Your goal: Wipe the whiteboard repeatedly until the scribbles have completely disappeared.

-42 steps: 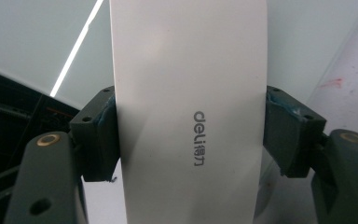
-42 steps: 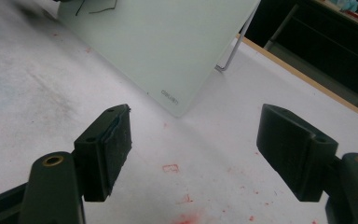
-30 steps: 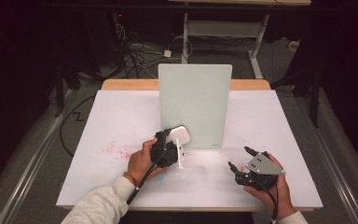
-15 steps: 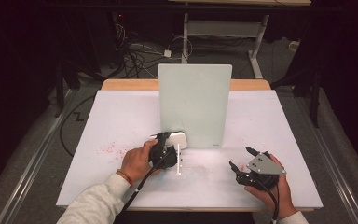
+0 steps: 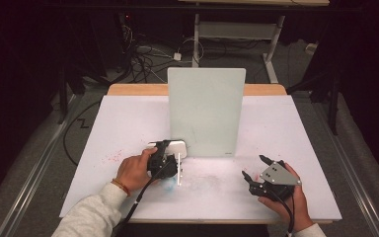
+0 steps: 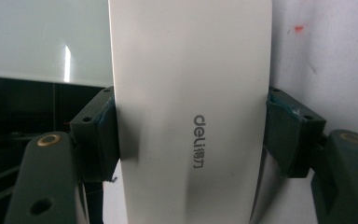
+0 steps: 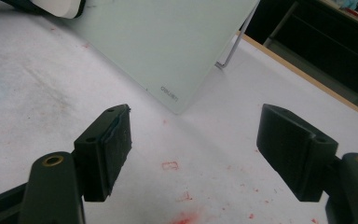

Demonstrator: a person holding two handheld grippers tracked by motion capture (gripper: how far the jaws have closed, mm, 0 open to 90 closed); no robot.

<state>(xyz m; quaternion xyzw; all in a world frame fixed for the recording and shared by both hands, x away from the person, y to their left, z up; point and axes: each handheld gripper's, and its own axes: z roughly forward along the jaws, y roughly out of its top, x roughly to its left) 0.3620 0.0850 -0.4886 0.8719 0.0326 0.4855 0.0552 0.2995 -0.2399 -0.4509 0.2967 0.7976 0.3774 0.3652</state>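
High view: the left gripper (image 5: 170, 150) is clamped on a white eraser (image 5: 174, 147) and holds it near the lower left corner of the board (image 5: 206, 111), close by its face; whether it touches I cannot tell. The left gripper view shows both jaws pressing the eraser's (image 6: 189, 116) long sides, printed back toward the camera, which suits wiping with the hidden face. The board stands upright near the middle of the table (image 5: 123, 123), leaning back on a wire prop (image 7: 233, 46), so its glossy pale-green face meets the person. The right gripper (image 5: 258, 168) rests low at the front right, jaws spread wide with nothing between them, probably just waiting clear of the work. The table is covered in white, speckled with red smears (image 7: 182, 217) and faint grey rubbing marks. Around it the room is dark, with cables (image 5: 148, 52) on the floor behind and a desk frame (image 5: 237, 29) beyond
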